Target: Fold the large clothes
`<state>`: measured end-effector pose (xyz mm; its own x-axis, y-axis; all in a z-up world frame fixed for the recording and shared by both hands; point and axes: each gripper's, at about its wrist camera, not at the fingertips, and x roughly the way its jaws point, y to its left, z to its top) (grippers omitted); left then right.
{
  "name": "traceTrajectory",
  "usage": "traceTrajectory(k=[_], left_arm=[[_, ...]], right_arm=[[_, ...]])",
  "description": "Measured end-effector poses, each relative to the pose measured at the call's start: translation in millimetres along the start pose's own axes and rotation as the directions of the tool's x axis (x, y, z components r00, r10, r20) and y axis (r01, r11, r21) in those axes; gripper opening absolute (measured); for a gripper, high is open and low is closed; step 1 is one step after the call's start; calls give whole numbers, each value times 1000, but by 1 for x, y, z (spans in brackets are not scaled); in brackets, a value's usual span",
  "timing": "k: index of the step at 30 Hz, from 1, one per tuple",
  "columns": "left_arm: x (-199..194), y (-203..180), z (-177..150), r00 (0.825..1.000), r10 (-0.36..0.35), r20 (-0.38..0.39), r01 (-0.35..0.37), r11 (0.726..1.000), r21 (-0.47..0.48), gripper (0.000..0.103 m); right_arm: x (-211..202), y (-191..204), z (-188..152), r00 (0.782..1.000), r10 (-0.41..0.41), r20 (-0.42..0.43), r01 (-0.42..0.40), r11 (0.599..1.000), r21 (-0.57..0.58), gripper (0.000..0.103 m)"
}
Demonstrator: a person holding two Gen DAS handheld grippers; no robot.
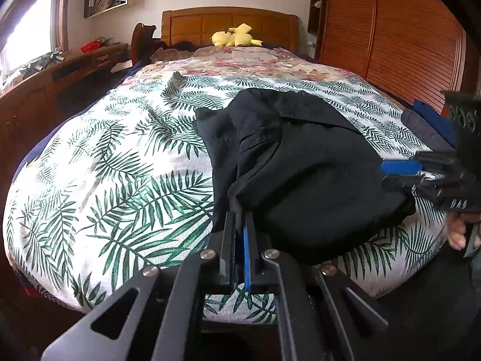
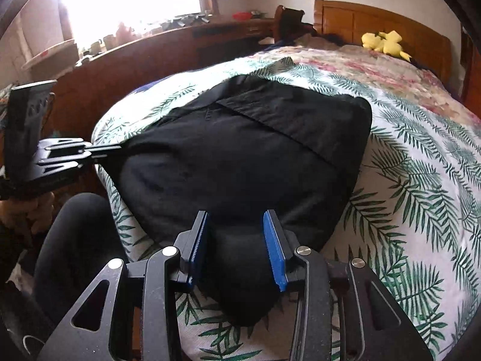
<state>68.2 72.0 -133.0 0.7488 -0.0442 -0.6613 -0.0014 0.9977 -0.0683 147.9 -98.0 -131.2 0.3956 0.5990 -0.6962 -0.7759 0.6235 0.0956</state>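
A large black garment [image 1: 300, 162] lies partly folded on the palm-leaf bedspread [image 1: 120, 165], near the foot of the bed. It also shows in the right wrist view [image 2: 240, 150]. My left gripper [image 1: 240, 219] is shut on the garment's near left edge; in the right wrist view it [image 2: 117, 152] pinches that edge from the left. My right gripper [image 2: 237, 222] is open, its blue pads on either side of a bulge of the garment's near edge. In the left wrist view it [image 1: 387, 173] reaches in from the right at the garment's right edge.
A yellow plush toy [image 1: 236, 39] lies by the wooden headboard [image 1: 228, 21]. A wooden desk [image 1: 60, 69] runs along the left of the bed, a louvered wardrobe [image 1: 390, 36] along the right. Folded blue and grey clothes [image 1: 430, 123] lie at the bed's right edge.
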Motion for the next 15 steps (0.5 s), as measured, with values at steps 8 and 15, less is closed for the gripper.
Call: traceTrajectory(k=[8, 15], left_arm=[[3, 6, 2, 1000, -22, 8, 22, 1000, -4, 2], [5, 7, 6, 1000, -30, 3, 30, 1000, 2, 2]], right_arm=[[-3, -28, 32, 997, -68, 42, 68, 998, 5, 37], [19, -73, 83, 991, -83, 101, 74, 994, 82, 40]])
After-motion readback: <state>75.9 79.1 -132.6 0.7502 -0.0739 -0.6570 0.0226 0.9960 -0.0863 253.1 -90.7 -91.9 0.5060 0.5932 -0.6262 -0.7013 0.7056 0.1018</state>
